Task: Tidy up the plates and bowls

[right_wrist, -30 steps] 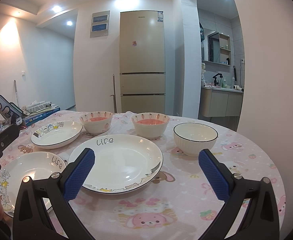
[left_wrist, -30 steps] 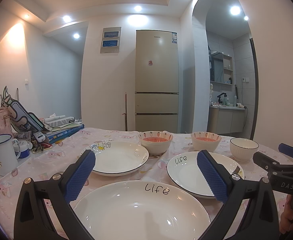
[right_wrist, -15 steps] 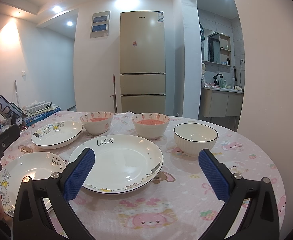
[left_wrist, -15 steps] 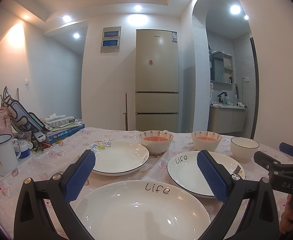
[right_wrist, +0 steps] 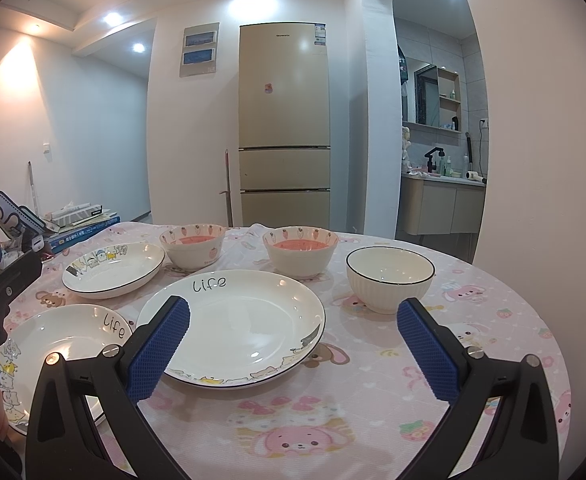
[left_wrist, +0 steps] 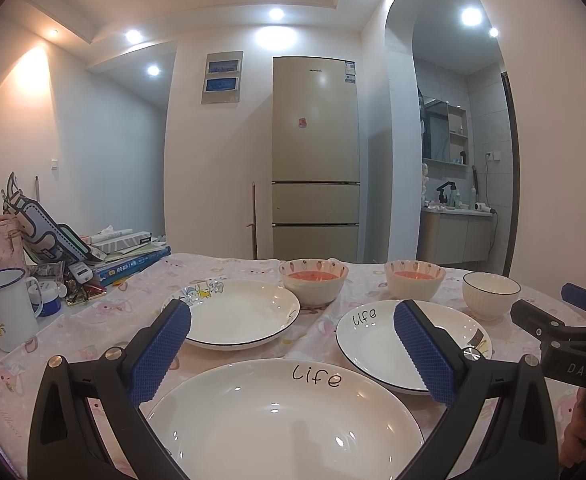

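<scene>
Found the left claw (left_wrist: 291, 316) spread wide apart, clamped on nothing, poised low over the surface (left_wrist: 93, 320). Saw the first "Life" plate (left_wrist: 285, 412) lying directly below and between its blue pads (left_wrist: 157, 356), the lettering just ahead of the tips; could not tell whether the claw touched the rim. Noted the cartoon plate (left_wrist: 241, 312) just ahead of the left pad, and the second "Life" plate (left_wrist: 373, 340) ahead and to the right, partly hidden behind the right pad. Made out three bowls farther ahead: the left carrot bowl (left_wrist: 313, 288) just beyond the cartoon plate, the right carrot bowl (left_wrist: 415, 284) beyond the second "Life" plate, and the white ribbed bowl (left_wrist: 491, 296) to the right of that. Spotted a mug (left_wrist: 7, 312) and a stack of books (left_wrist: 133, 256) far off to the claw's left, and a fridge (left_wrist: 315, 160) against the wall straight ahead.

Found the right claw (right_wrist: 292, 310) likewise wide apart and gripping nothing, held above the surface. Saw the second "Life" plate just ahead of it, the near left rim covered by the left pad, and the white ribbed bowl ahead of the right pad, apart from it. Saw the first "Life" plate off to its left, under the left claw at the edge of view. Found each of the six dishes lying on its own patch of the surface.
</scene>
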Demonstrator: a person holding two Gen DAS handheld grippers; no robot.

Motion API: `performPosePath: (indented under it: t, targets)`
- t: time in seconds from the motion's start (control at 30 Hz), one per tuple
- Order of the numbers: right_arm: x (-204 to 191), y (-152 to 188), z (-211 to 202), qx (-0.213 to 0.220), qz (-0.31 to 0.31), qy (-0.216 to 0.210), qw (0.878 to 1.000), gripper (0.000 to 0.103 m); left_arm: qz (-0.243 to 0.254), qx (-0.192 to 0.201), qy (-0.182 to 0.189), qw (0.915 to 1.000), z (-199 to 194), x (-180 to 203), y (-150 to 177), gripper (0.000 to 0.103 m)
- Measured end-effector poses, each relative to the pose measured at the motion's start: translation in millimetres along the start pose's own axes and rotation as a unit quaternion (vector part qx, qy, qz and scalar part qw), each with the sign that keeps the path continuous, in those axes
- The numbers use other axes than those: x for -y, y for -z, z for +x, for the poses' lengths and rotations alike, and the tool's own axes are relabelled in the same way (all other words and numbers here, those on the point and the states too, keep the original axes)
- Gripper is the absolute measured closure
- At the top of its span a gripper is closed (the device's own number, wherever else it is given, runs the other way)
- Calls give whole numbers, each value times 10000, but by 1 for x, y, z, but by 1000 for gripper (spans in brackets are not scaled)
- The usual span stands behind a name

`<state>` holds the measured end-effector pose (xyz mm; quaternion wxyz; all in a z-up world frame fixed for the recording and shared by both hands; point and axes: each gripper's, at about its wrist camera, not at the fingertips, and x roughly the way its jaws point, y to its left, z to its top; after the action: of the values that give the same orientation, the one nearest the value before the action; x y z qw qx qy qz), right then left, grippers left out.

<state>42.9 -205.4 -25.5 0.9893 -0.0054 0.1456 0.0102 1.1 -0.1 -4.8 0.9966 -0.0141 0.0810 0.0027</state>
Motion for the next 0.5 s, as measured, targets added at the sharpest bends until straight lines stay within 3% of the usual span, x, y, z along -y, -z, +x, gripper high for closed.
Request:
performPosePath:
  t: [0.23, 0.3, 0.37, 0.43, 0.5]
  targets:
    - [1, 0, -1, -1, 5, 8, 10000, 0, -34, 11, -150, 9999, -5, -2, 6, 0]
    - [2, 0, 0, -15, 12, 16, 10000, 0, -256, 21, 16, 9997, -12, -11, 11, 0]
    - [1, 0, 3, -90, -14, -24, 10000, 0, -546, -384, 273, 9974, -15, -16, 5, 0]
    - [-1, -3, 6, -348, -64, 143, 9993, 0, -507, -950, 172, 9940, -14, -20, -12, 0]
    - [-5, -13, 5, -665, -213, 497, 9963, 0, -562, -1203, 57, 9911, -18, -26, -25, 0]
